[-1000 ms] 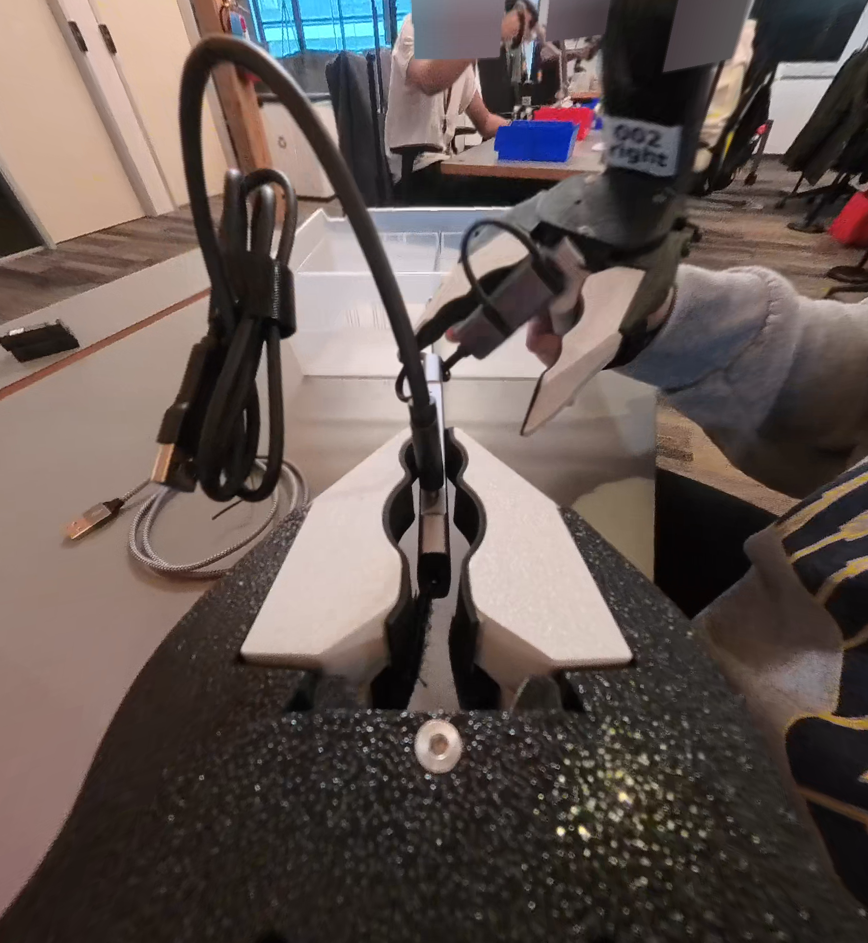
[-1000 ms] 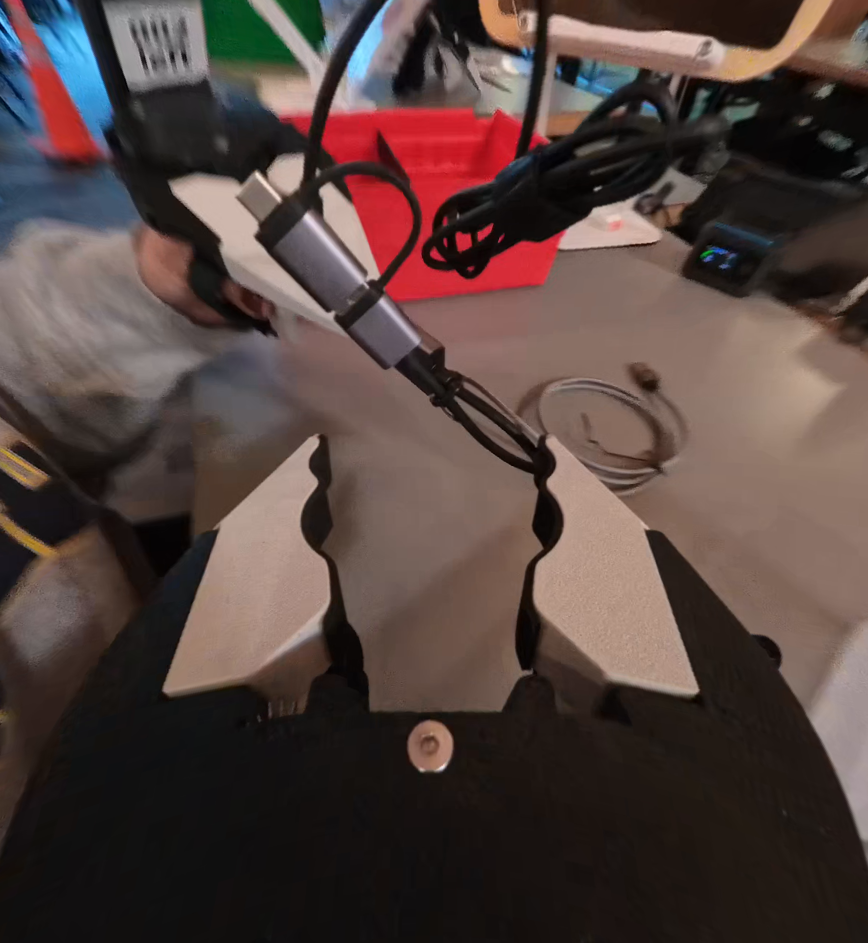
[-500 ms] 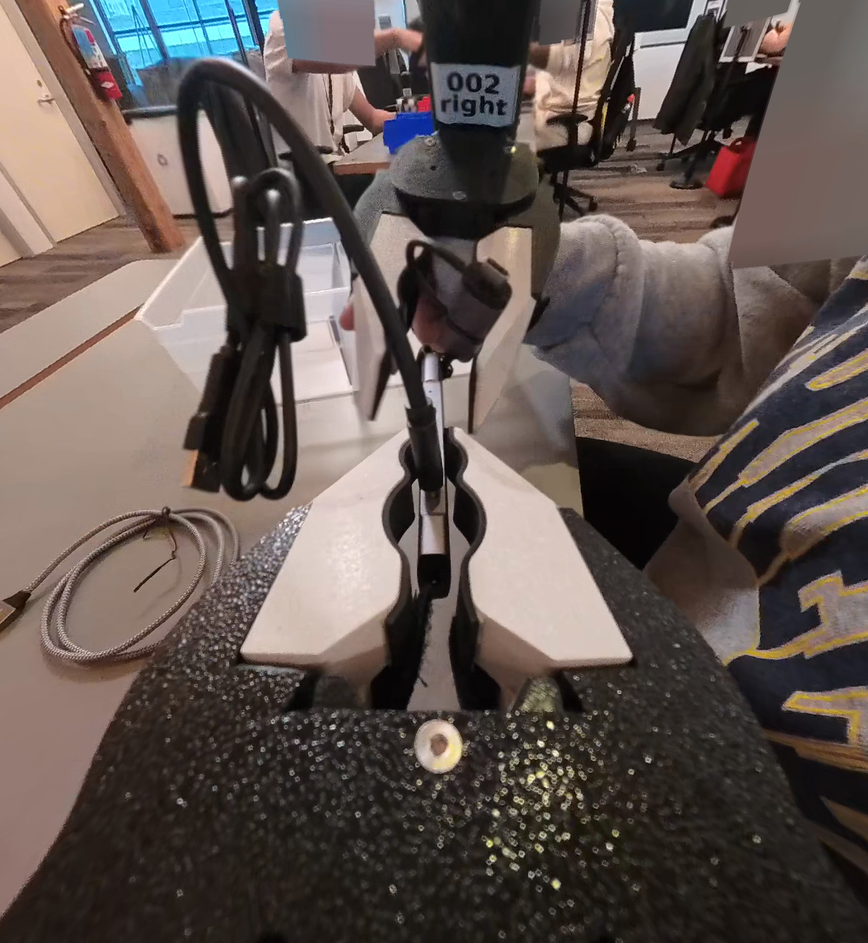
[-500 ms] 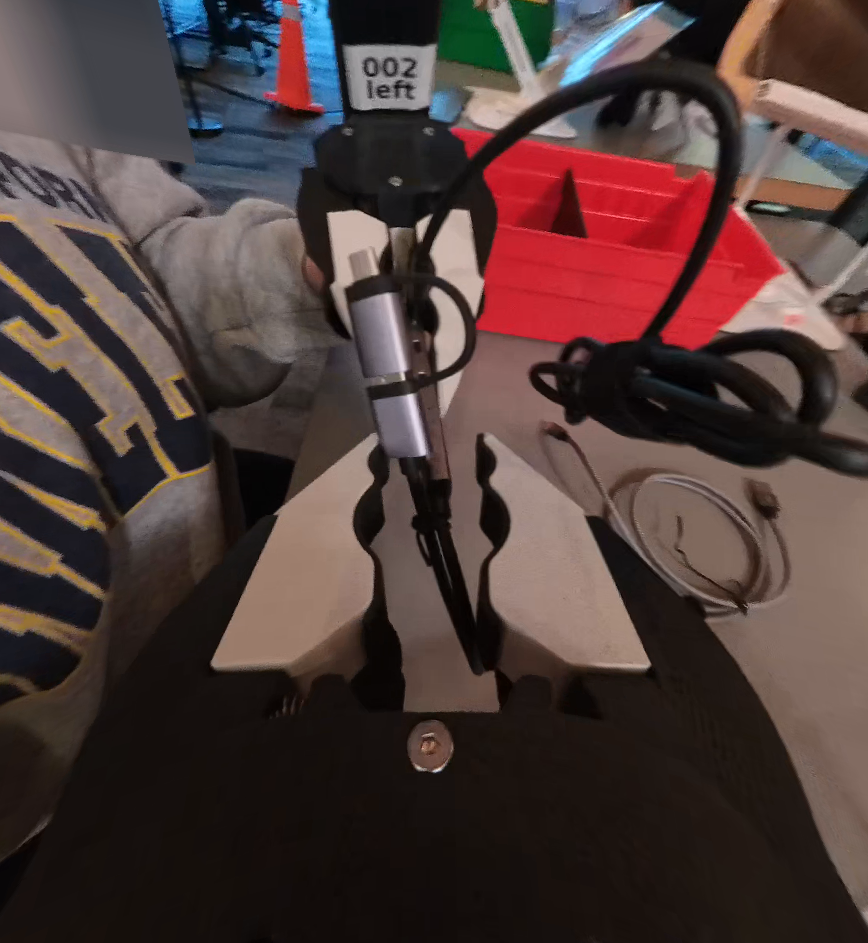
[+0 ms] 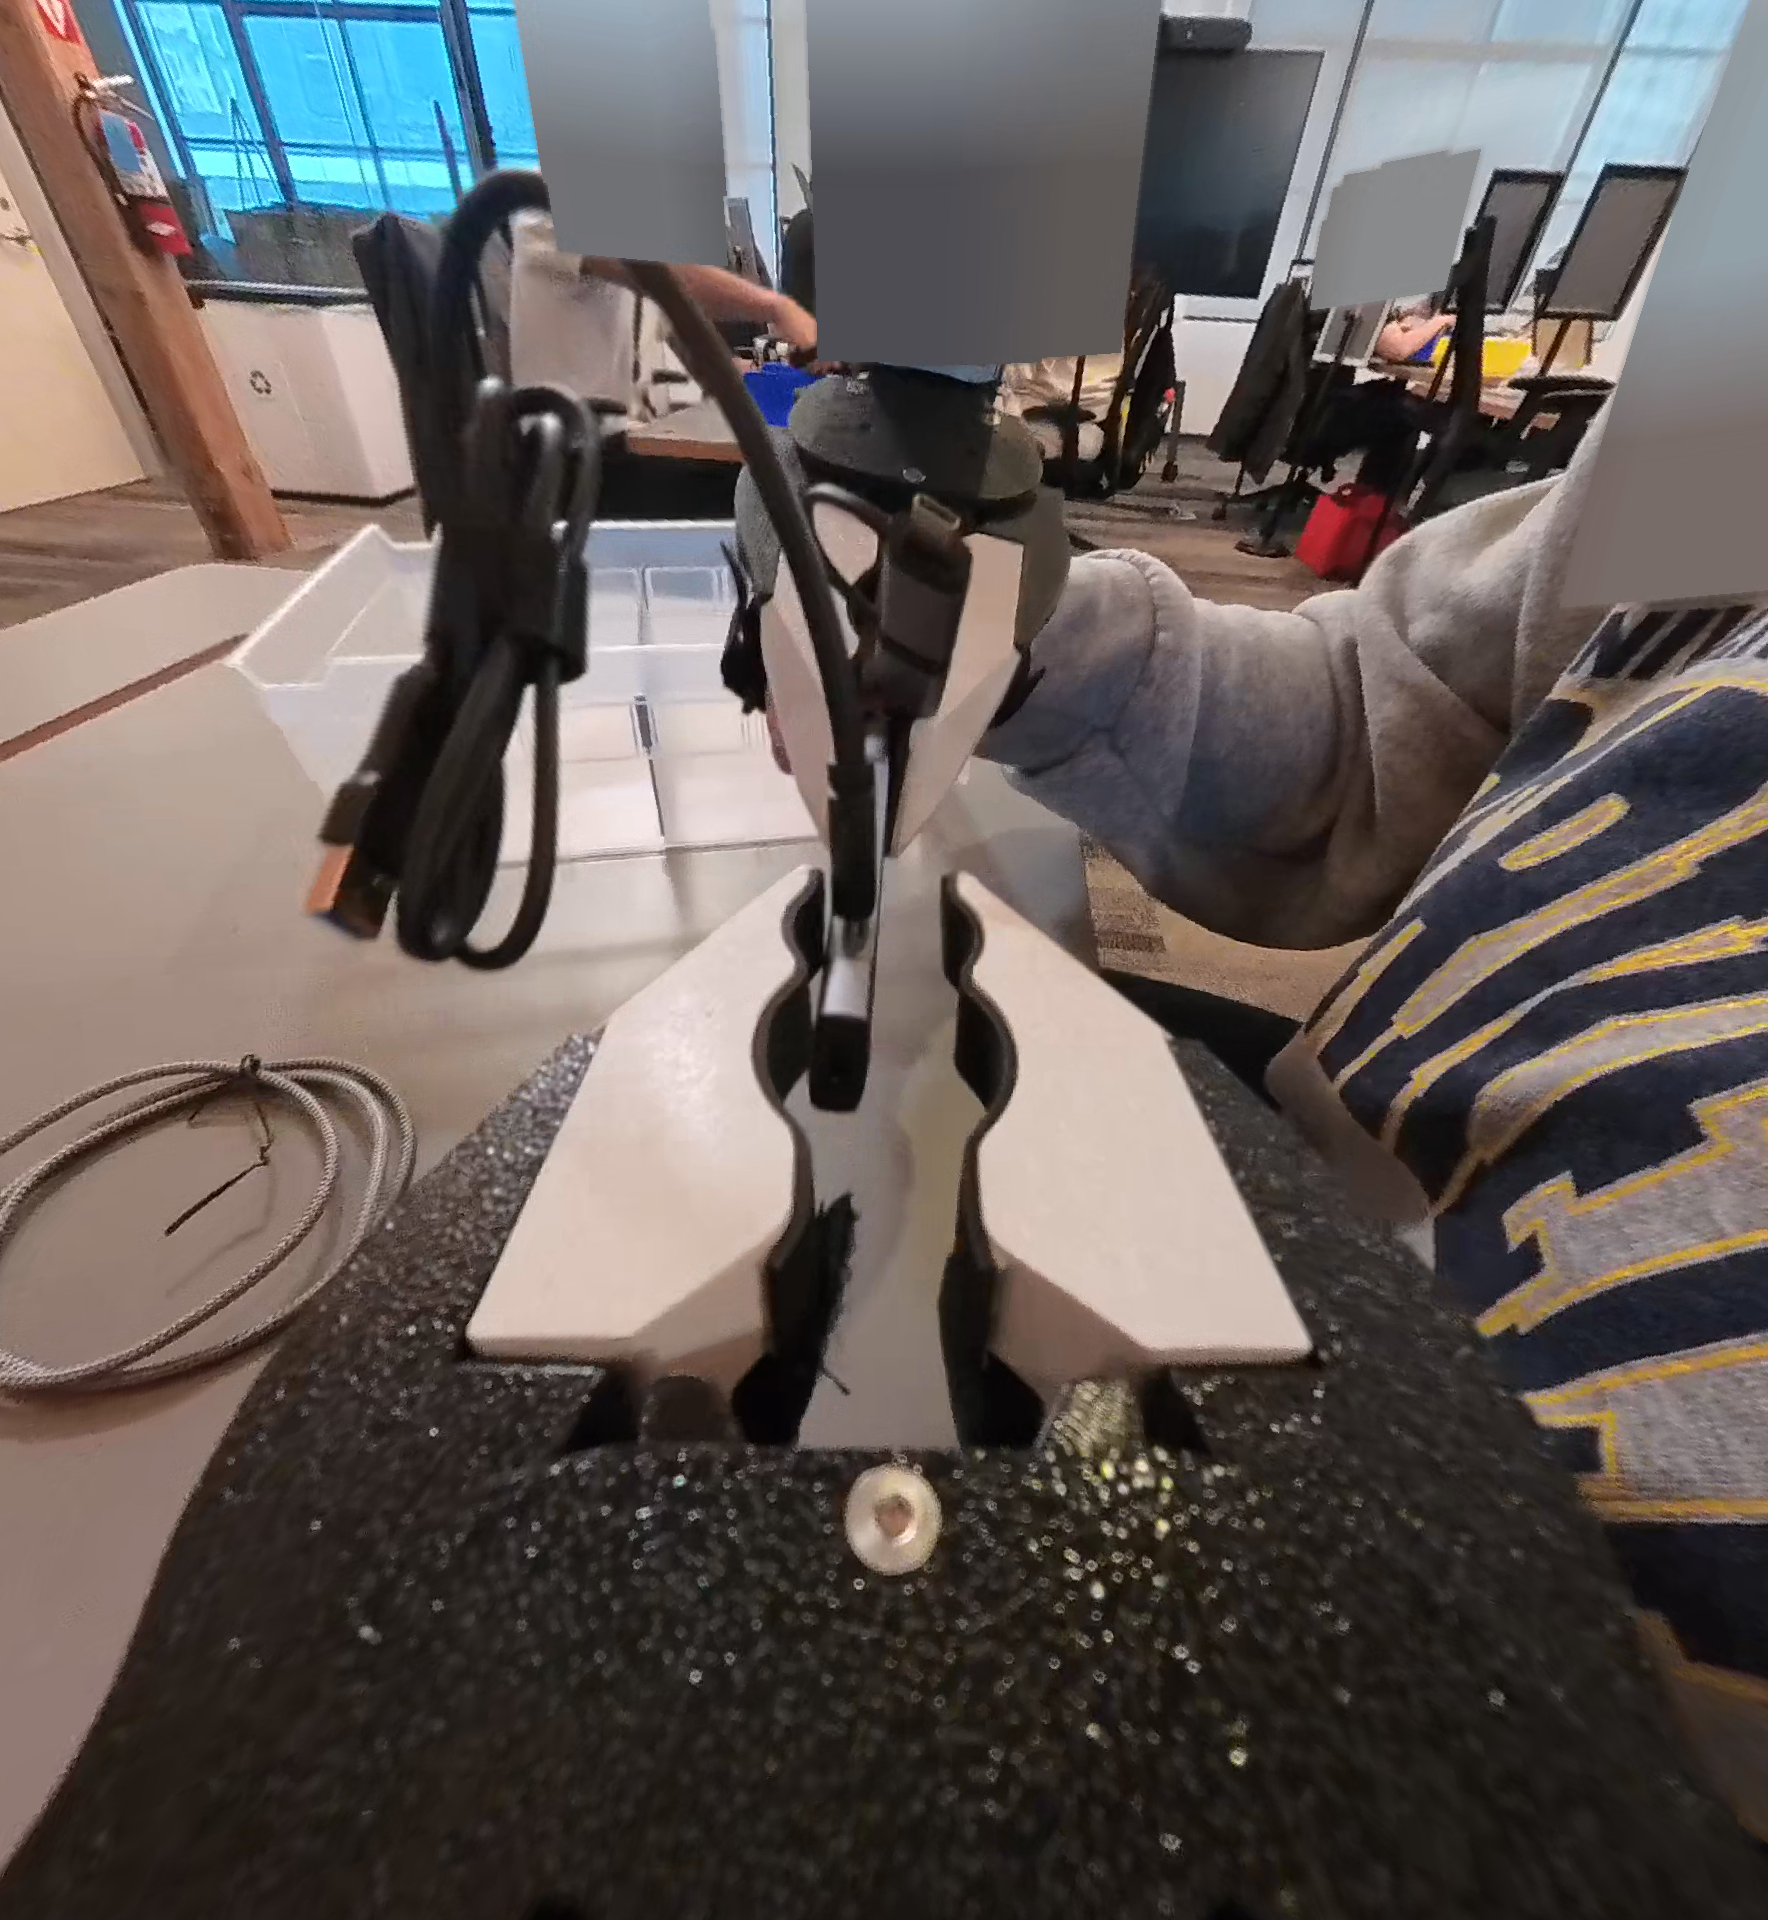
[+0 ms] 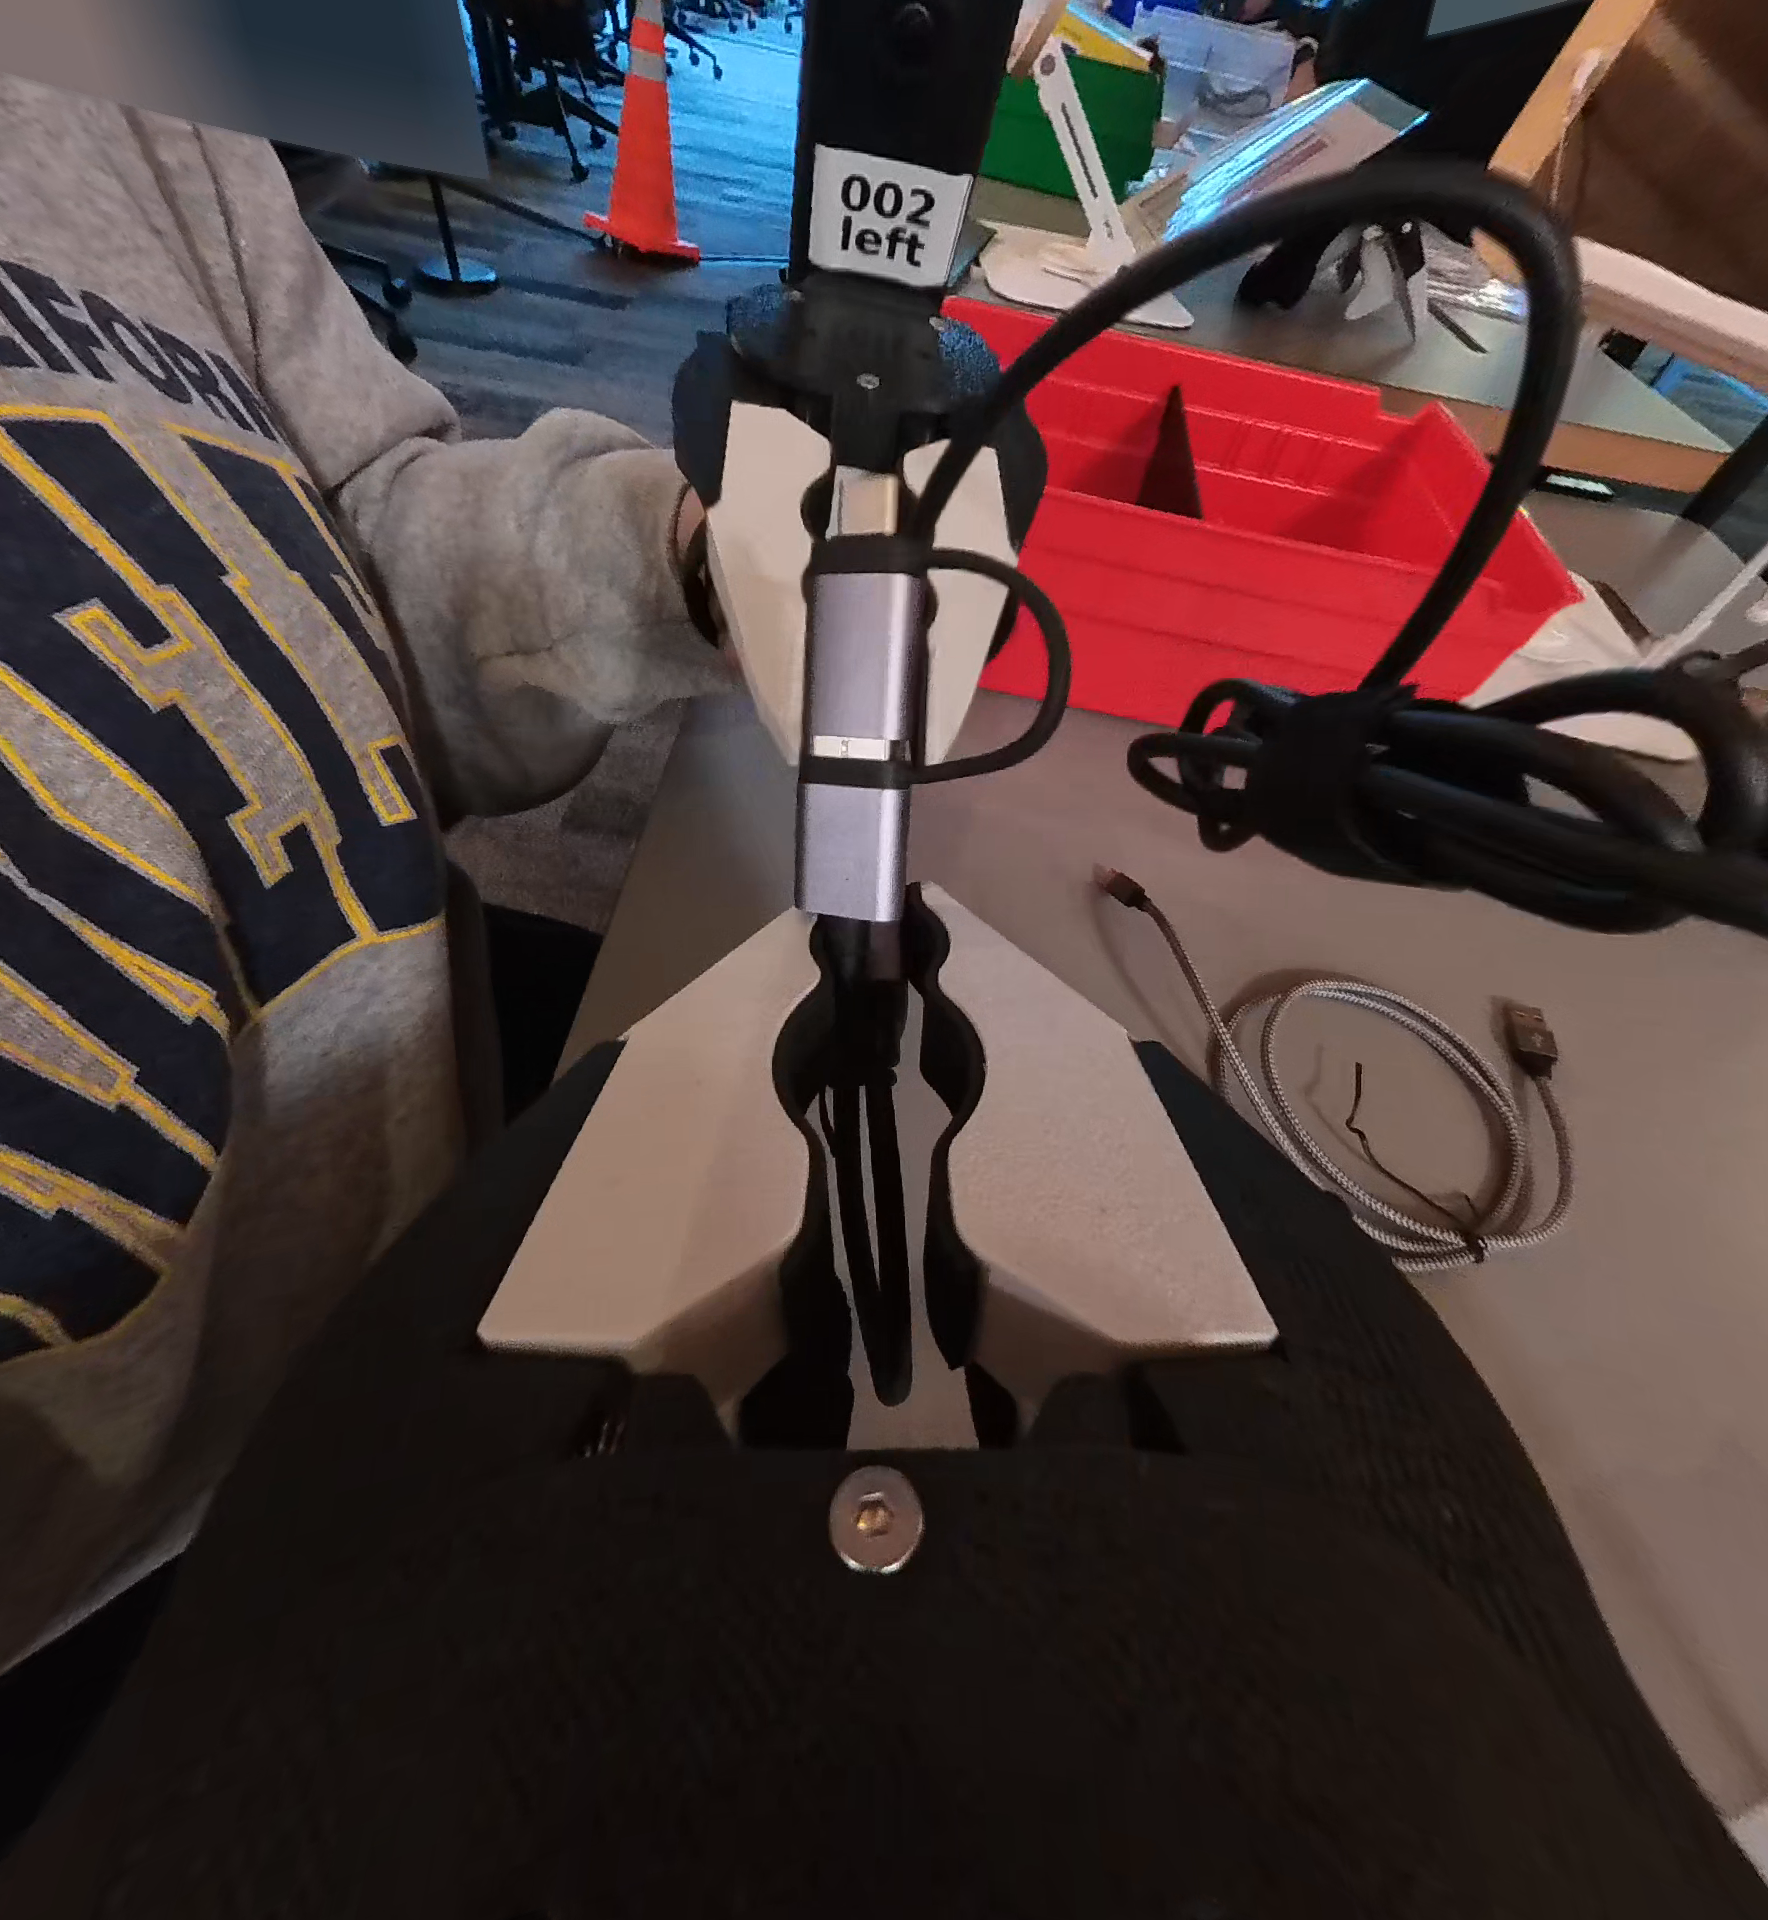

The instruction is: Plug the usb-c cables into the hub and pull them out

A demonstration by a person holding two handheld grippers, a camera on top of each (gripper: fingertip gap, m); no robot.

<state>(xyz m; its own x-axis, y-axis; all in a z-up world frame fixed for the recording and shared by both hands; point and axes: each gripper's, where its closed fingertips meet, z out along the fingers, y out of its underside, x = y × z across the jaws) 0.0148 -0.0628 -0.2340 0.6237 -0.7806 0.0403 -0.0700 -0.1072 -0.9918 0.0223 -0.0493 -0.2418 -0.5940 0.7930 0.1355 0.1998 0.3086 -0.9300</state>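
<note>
My left gripper point(image 5: 880, 894) stands with its jaws apart. A black USB-C cable's plug point(image 5: 844, 997) lies between them against the left finger. The cable arcs up to a tied black bundle point(image 5: 485, 675) hanging in the air, which also shows in the right wrist view point(image 6: 1431, 769). My right gripper point(image 6: 864, 920) is shut on the lower end of a grey hub point(image 6: 859, 717) with a black tether loop, and holds it up. The two grippers face each other closely; the left gripper's fingers point(image 6: 755, 603) show behind the hub. I cannot tell whether the plug sits in the hub.
A coiled grey braided cable point(image 5: 132, 1226) lies on the grey table point(image 5: 80, 831); it also shows in the right wrist view point(image 6: 1379, 1122). A clear compartment bin point(image 5: 631, 675) and a red bin point(image 6: 1223, 582) stand at the table's ends. A person's sleeves and sweatshirt point(image 6: 132, 727) are close by. Only a small space, under 4 cm, lies between the two pairs of fingers.
My left jaws, which pinched the plug before, have spread apart. My right jaws have closed on the hub's lower end. The grippers have turned to face each other and come closer.
</note>
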